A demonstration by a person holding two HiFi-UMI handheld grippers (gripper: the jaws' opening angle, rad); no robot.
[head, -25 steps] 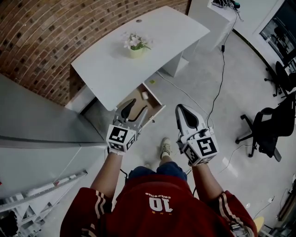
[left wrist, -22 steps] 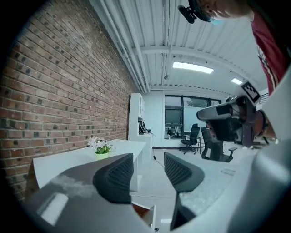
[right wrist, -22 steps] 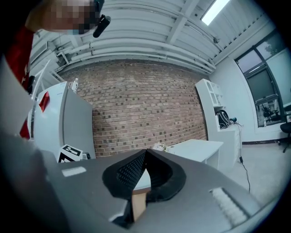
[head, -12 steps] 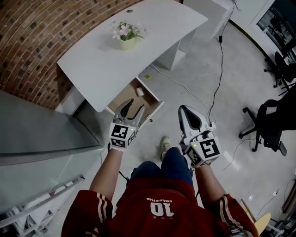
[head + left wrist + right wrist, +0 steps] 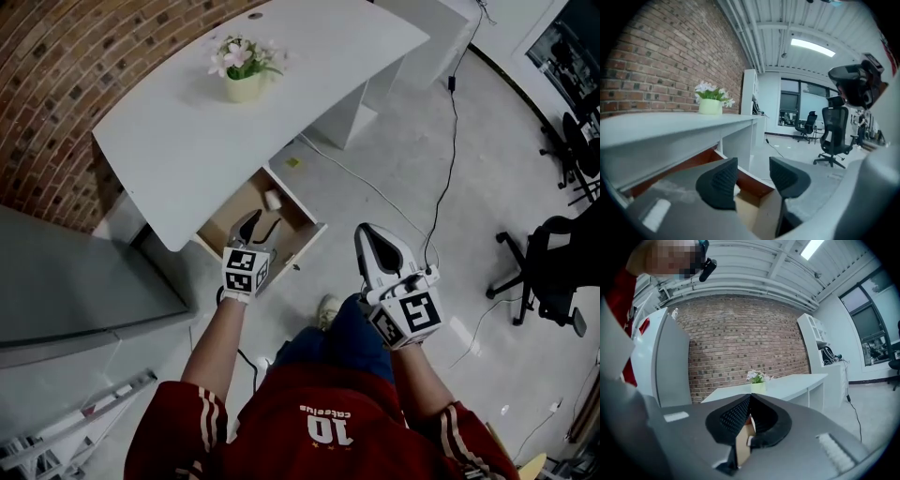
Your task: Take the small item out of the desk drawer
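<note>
Under the white desk (image 5: pixel 206 131) the wooden drawer (image 5: pixel 298 246) stands pulled out. Toward its far end lies a small white item (image 5: pixel 273 200). My left gripper (image 5: pixel 258 225) hangs open over the drawer's near half, with nothing between its jaws and short of the item. In the left gripper view, the left gripper (image 5: pixel 753 174) points at the drawer's far wall (image 5: pixel 749 183) below the desk (image 5: pixel 670 126). My right gripper (image 5: pixel 367 234) is shut and empty, to the right of the drawer above the floor. In its own view, the right gripper (image 5: pixel 750 397) faces the desk (image 5: pixel 792 383).
A pot of white flowers (image 5: pixel 241 77) stands on the desk. A grey cabinet (image 5: pixel 75 281) is at the left and a brick wall (image 5: pixel 56 84) behind. A cable (image 5: pixel 452 141) runs across the floor, and a black office chair (image 5: pixel 553 272) is at the right.
The person has stepped closer to the desk. My left gripper has moved forward, from the drawer's front edge to over its inside. The right gripper has stayed shut beside it.
</note>
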